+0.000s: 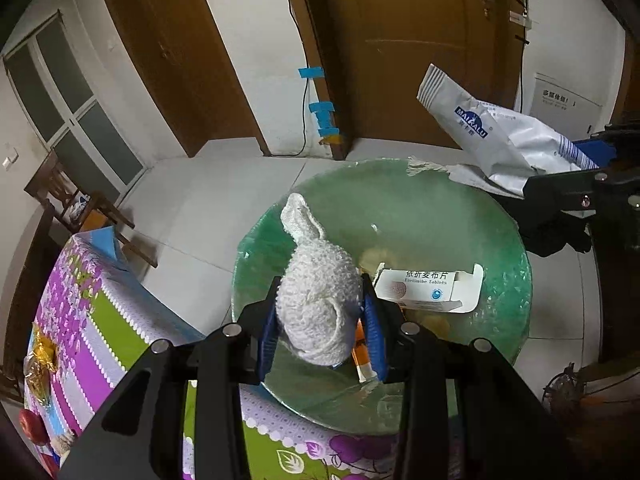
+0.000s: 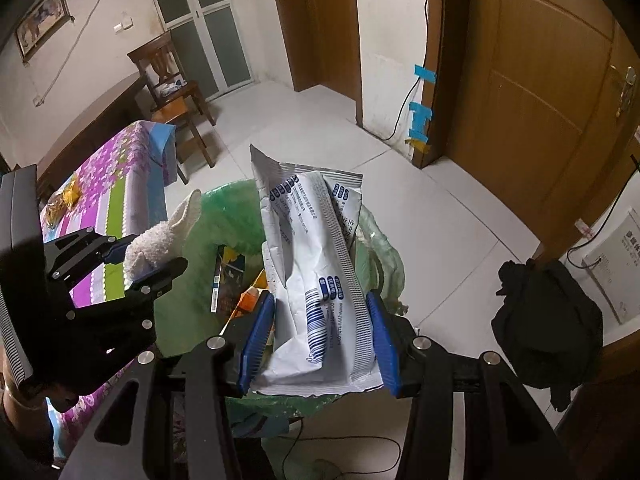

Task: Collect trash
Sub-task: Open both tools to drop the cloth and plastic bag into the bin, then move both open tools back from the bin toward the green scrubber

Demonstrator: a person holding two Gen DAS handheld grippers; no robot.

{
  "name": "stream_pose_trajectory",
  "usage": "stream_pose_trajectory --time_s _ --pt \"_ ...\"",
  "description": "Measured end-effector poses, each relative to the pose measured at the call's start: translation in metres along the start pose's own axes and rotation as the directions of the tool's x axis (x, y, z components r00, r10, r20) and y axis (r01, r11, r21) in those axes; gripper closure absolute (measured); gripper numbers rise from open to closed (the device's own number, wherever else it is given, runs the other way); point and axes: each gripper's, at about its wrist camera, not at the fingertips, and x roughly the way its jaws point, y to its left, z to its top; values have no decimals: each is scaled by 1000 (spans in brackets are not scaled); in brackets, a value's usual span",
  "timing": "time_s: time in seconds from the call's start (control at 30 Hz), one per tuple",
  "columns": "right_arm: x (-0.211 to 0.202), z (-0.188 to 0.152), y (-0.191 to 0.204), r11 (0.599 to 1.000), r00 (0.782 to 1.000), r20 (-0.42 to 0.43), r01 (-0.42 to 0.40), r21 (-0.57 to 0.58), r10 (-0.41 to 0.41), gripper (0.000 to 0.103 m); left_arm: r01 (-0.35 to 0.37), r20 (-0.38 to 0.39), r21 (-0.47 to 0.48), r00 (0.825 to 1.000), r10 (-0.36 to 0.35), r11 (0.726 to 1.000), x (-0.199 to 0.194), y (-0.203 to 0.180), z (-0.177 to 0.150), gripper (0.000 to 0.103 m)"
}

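My left gripper point(image 1: 322, 320) is shut on a white knitted cloth wad point(image 1: 316, 304) and holds it over the bin lined with a green bag point(image 1: 500, 312). The same cloth point(image 2: 156, 244) shows at the left of the right wrist view, in the left gripper point(image 2: 142, 260). My right gripper point(image 2: 320, 340) is shut on a white and blue foil wrapper point(image 2: 316, 280) above the bin's green bag point(image 2: 236, 216). That wrapper point(image 1: 500, 140) also shows at the upper right of the left wrist view. A white tablet box point(image 1: 428, 286) lies inside the bin.
A table with a purple and green flowered cloth point(image 1: 100, 320) stands left of the bin, with a gold packet point(image 1: 38, 364) and an apple point(image 1: 30, 426) on it. A wooden chair point(image 2: 172, 92) stands behind. Dark clothing point(image 2: 548, 320) hangs at the right. Doors line the back wall.
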Motion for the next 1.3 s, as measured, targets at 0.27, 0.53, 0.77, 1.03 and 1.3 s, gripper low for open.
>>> stream_pose_trajectory --time_s 0.27,0.53,0.77,1.03,1.3 --pt "13 1 8 1000 999 -35 -9 -11 8 54 2 -6 8 1000 -2 1000 3 -2 0 68" --pt "18 12 9 999 1000 -5 25 -30 -25 35 19 -4 -52 1000 -19 998 6 14 1 34" --pt "23 13 7 999 1000 -9 17 -27 -17 36 22 -8 -90 1000 -23 996 5 22 -5 34" --pt "29 7 14 999 1000 -19 19 -46 -20 36 6 -15 -92 1000 -7 996 6 19 -13 34" --pt "27 1 22 995 996 49 76 -70 -73 36 -16 -25 -144 1000 13 989 3 31 -26 34"
